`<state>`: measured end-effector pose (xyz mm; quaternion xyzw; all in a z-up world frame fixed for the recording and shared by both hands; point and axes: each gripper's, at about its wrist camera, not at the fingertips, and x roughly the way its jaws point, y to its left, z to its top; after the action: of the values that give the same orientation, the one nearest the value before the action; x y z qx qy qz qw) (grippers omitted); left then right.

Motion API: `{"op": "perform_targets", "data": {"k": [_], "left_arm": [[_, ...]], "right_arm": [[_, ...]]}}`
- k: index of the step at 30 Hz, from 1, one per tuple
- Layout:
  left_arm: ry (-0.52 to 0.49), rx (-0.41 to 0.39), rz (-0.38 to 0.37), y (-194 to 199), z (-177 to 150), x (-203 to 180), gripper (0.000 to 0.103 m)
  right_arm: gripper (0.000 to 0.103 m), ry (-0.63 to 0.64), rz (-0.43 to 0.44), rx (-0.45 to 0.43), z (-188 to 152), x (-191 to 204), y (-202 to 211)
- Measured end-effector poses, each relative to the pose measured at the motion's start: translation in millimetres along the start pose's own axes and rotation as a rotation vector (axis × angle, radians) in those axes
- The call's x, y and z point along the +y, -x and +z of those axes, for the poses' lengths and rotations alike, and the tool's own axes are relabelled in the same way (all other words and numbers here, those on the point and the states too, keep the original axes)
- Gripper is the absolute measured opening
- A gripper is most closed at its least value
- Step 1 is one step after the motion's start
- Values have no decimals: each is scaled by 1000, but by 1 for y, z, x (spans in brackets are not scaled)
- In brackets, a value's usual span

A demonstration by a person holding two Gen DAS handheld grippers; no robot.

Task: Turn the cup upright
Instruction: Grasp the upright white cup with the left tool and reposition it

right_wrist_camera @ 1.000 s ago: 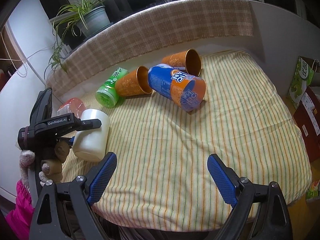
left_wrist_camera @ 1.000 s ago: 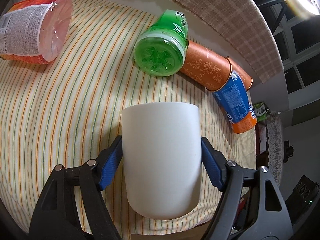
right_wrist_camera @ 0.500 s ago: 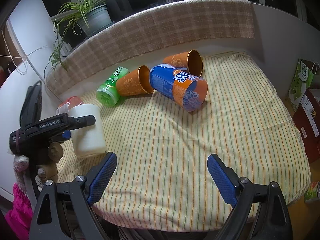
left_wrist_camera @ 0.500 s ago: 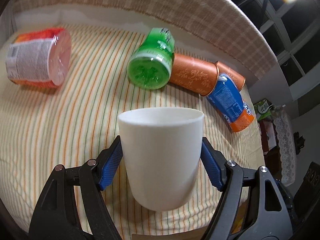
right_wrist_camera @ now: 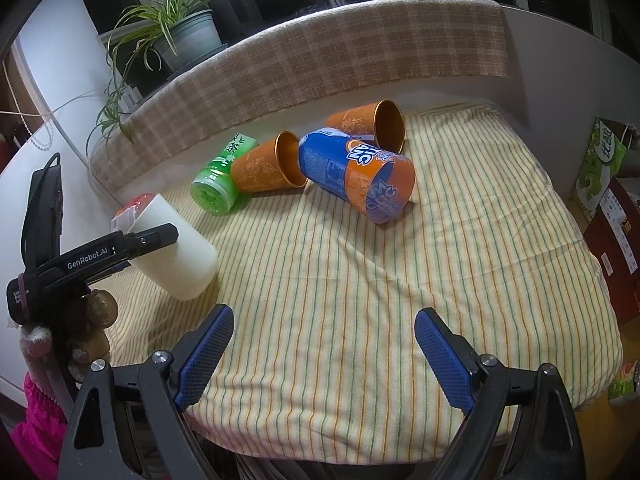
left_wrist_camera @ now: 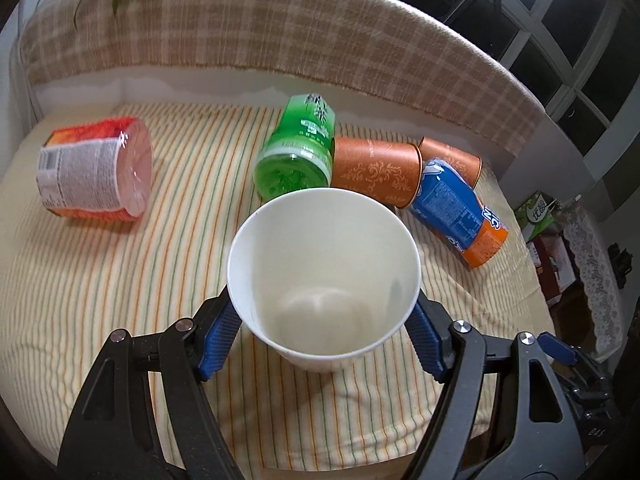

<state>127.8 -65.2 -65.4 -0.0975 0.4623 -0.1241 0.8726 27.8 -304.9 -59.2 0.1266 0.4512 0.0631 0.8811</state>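
Note:
My left gripper (left_wrist_camera: 322,332) is shut on a plain white cup (left_wrist_camera: 324,280), its blue pads (left_wrist_camera: 218,330) pressed on both sides. The cup's open mouth tilts up toward the camera and I see its empty inside. In the right wrist view the white cup (right_wrist_camera: 176,252) leans over the striped cloth at the left, its base low, held by the left gripper (right_wrist_camera: 132,242); contact with the cloth cannot be told. My right gripper (right_wrist_camera: 320,354) is open and empty above the near edge of the cloth.
On the striped cloth (right_wrist_camera: 400,280) lie a green bottle (left_wrist_camera: 298,156), two orange cups (left_wrist_camera: 374,170) (right_wrist_camera: 370,124), a blue-orange cup (left_wrist_camera: 460,216) and a red noodle cup (left_wrist_camera: 94,176). A plaid backrest (left_wrist_camera: 280,32) is behind. Boxes (right_wrist_camera: 600,168) stand at the right.
The left gripper has turned the white cup from mouth-away to mouth-up, so its inside now shows. The right gripper has stayed in place.

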Motion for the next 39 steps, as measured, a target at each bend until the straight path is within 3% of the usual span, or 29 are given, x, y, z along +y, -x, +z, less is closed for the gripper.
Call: {"op": "perform_targets", "data": {"k": [17,39], "left_arm": [[-121,-86,104,-2,-2,-12,76],[-176,-50,92,-11,-9,-19,76]], "right_arm": [[93,9,-8,1,-1,-1,-2],[93,12,-16,-2,0,1,-2]]}}
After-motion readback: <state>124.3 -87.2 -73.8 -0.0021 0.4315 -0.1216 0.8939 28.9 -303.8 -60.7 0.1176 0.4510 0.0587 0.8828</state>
